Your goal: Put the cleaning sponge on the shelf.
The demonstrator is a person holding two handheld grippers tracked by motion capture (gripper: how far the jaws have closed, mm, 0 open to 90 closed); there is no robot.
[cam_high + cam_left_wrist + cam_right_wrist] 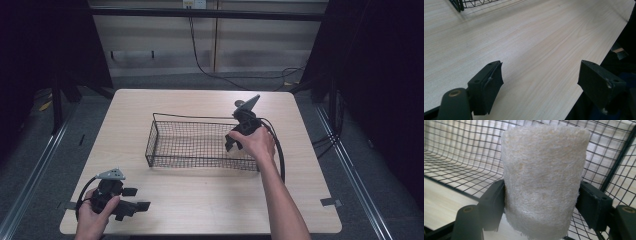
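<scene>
A cream, fibrous loofah cylinder (pixel 544 170) stands upright between the two jaws of my right gripper (pixel 541 203), which is shut on its lower half. It is held inside a black wire basket (pixel 461 150), just above the mesh floor. In the high view the basket (pixel 190 142) sits mid-table, and my right gripper (pixel 233 145) dips into its right end, with a hand wrapped around it. My left gripper (pixel 137 199) rests at the table's near left corner. It is open, with bare wood between its jaws (pixel 541 80).
The light wooden table (pixel 200 195) spreads around the basket. A corner of the basket (pixel 459 4) shows at the top of the left gripper view. The table's near edge (pixel 594 75) runs just beside the left gripper. A cable (pixel 280 150) loops from the right gripper.
</scene>
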